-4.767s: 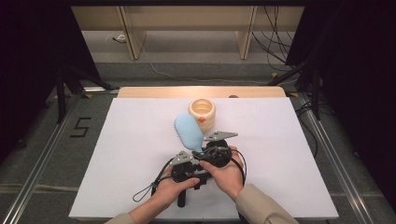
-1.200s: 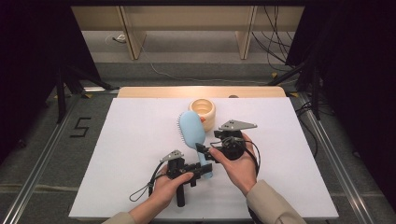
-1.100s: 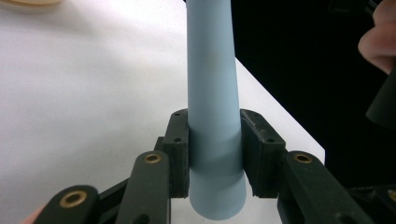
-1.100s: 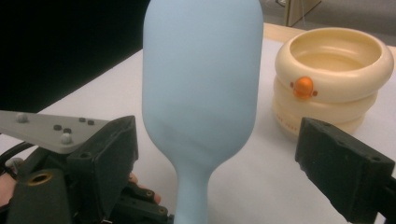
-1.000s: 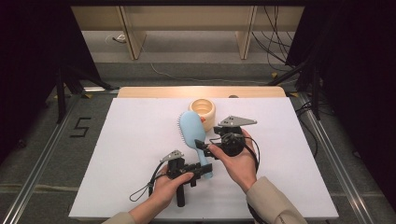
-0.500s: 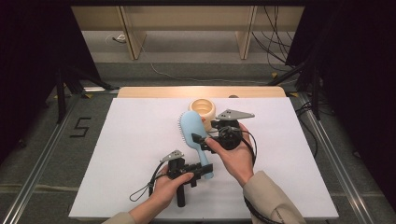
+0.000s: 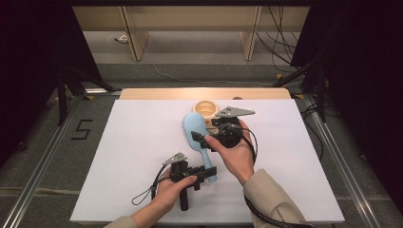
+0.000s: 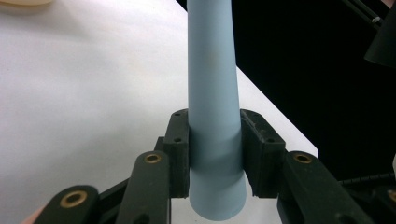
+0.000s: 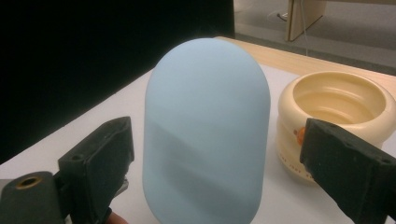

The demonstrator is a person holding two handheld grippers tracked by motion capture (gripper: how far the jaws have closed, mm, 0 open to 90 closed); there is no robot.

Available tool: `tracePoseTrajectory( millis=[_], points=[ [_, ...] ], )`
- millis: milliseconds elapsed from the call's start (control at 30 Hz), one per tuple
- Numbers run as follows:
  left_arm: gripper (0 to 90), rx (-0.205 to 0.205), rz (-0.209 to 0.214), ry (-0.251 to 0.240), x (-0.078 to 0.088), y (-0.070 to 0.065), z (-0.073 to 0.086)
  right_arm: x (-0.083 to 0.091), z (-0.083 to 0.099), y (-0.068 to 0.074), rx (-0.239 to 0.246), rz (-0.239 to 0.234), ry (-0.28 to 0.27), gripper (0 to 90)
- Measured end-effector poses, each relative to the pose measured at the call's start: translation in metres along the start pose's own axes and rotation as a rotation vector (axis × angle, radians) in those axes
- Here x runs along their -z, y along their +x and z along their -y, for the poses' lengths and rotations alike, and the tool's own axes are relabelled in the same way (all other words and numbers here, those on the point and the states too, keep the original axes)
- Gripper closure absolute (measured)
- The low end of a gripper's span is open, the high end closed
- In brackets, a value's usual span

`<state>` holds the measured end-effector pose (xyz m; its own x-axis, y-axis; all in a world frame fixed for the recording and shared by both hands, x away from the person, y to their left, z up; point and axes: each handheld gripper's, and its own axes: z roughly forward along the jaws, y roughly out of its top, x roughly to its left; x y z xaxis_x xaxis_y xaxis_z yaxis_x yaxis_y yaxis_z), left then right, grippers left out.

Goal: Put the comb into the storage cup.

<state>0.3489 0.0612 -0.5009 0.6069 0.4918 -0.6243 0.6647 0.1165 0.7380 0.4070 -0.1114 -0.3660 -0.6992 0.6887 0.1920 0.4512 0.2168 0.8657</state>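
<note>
White board covers the table (image 7: 119, 156) where a person works two hand-held grippers on a pale blue hairbrush (image 7: 195, 130). Nearest the camera, the left gripper (image 7: 209, 172) is clamped on the end of the brush handle, jaws pressed to both sides (seen plainly in its own view (image 8: 215, 154)). Beyond it, the right gripper (image 7: 206, 138) stands with jaws spread either side of the brush head (image 9: 205, 130), not touching. The pick-up looks done; a second grip, or a transfer, seemingly remains. Smooth, rounded and matt, the brush sits just before a cream cup (image 7: 205, 108).
</note>
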Motion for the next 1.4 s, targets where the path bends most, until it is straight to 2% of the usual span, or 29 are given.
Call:
tracePoseTrajectory(
  millis=[400,733,1000,1133,1200,1267,1367,1400],
  points=[
    [65.2,0.001,0.0,-0.001,0.0,0.0,0.0,-0.005,-0.009,0.003,0.001,-0.011,-0.011,9.9],
    [65.2,0.0,0.003,-0.001,0.0,-0.001,0.0,-0.009,-0.013,0.004,-0.004,0.012,0.006,9.9],
    [65.2,0.0,0.004,0.0,0.0,-0.001,0.0,-0.016,-0.017,0.007,-0.013,0.004,0.018,9.6],
    [65.2,-0.002,0.004,-0.001,0.001,-0.001,0.0,-0.02,-0.017,0.009,-0.016,0.006,0.018,8.2],
    [65.2,0.001,0.005,-0.003,0.001,-0.001,0.0,-0.021,-0.018,0.011,0.003,0.005,0.019,1.2],
    [65.2,-0.002,0.004,-0.003,0.0,-0.001,0.0,-0.02,-0.018,0.012,0.014,0.006,0.003,0.4],
    [65.2,0.001,0.005,-0.002,0.0,-0.001,0.0,-0.019,-0.019,0.012,0.018,-0.005,0.006,0.4],
    [65.2,0.001,0.005,-0.001,0.0,-0.001,0.001,-0.02,-0.019,0.013,0.011,0.005,0.011,0.3]
  ],
)
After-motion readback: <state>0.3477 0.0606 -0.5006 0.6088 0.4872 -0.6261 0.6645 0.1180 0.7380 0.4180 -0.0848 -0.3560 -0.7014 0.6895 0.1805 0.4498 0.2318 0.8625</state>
